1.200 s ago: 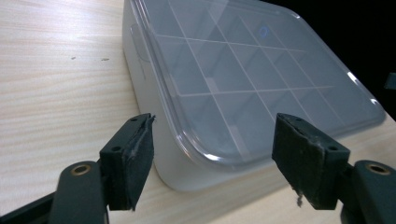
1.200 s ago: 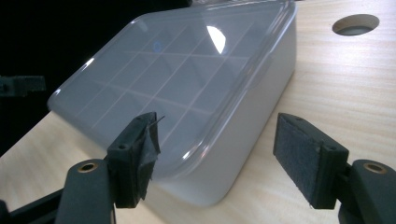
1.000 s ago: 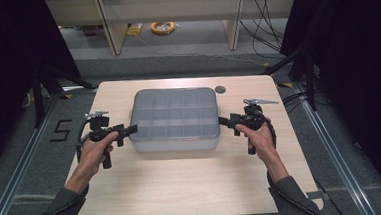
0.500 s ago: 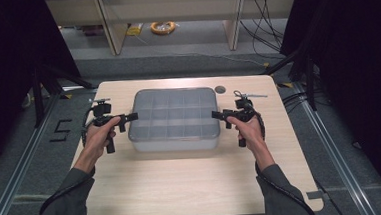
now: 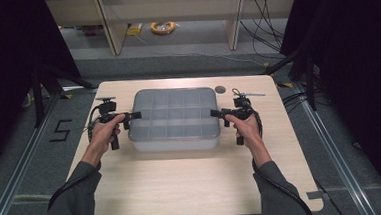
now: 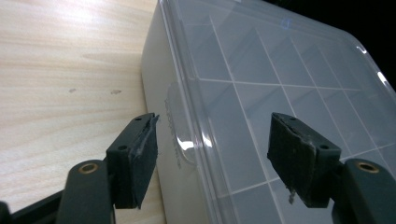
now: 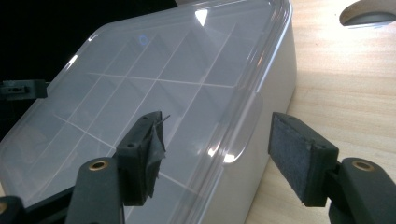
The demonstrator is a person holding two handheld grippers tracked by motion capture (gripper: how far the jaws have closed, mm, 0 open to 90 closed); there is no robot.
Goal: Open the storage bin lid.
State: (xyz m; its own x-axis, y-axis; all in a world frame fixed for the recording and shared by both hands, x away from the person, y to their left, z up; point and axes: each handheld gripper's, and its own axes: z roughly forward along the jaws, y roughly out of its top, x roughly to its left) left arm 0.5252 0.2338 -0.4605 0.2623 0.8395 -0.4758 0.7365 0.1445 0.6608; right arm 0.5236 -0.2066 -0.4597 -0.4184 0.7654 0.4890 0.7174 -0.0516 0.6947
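A translucent grey compartment box (image 5: 173, 119) with a clear lid lies flat in the middle of the wooden table (image 5: 183, 183). My left gripper (image 5: 133, 115) is open at the box's left end. In the left gripper view the box (image 6: 280, 70) shows its divider grid, and the left gripper (image 6: 212, 137) straddles the lid tab (image 6: 180, 135), its jaws apart from it. My right gripper (image 5: 215, 114) is open at the right end. In the right gripper view the right gripper (image 7: 222, 140) brackets the lid's rim and tab (image 7: 243, 135) of the box (image 7: 140, 88) without pressing it.
A round cable hole (image 5: 220, 89) sits in the table behind the box's right corner, seen close in the right gripper view (image 7: 369, 14). Shelving and cables lie on the floor beyond the far edge. Bare tabletop stretches in front of the box.
Both hands have slid a little away from the person along the box's ends, and the open jaws now sit over the lid edges. The box has not moved.
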